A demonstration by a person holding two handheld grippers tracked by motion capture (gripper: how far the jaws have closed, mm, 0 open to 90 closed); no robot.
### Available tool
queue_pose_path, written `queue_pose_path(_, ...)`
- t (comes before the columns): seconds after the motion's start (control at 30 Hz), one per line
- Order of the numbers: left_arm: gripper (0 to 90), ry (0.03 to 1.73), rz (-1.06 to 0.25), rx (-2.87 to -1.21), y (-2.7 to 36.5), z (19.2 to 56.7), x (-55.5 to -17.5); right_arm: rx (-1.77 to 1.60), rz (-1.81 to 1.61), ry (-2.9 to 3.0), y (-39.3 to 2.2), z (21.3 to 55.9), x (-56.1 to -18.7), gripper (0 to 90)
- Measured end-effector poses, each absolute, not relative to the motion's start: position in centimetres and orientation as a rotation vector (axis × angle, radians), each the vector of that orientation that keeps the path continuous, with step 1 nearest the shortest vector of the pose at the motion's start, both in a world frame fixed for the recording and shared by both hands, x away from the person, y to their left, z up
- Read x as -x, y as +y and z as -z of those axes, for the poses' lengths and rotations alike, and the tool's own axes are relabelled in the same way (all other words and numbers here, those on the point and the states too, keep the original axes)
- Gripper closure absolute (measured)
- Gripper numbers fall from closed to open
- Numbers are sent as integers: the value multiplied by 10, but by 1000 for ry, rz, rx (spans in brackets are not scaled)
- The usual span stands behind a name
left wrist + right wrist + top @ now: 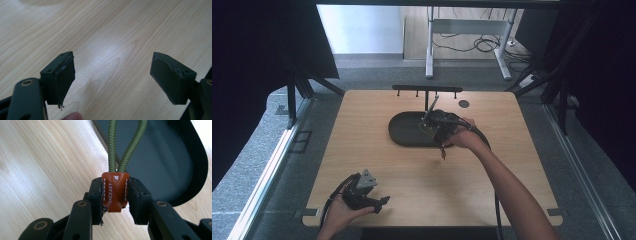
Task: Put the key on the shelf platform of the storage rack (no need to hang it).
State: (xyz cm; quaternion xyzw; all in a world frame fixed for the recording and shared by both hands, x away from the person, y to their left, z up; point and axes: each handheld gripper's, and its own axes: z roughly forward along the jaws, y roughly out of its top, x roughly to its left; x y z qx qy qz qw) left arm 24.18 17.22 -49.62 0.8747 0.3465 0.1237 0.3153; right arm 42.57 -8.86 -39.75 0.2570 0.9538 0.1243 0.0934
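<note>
right gripper clamps brown tab of green cord, centre frame, over tray edge. left gripper open, empty. risk: tab slips if cord snags.

My cord runs off the top edge, its far end unseen; my tab hides its join.
</note>
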Motion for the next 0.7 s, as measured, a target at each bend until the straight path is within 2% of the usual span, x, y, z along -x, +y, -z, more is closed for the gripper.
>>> queue_pose_path(0.7, 204, 906, -330, -2295, 172, 496, -242, -819, -386, 2834, -86, 405, -464, 670)
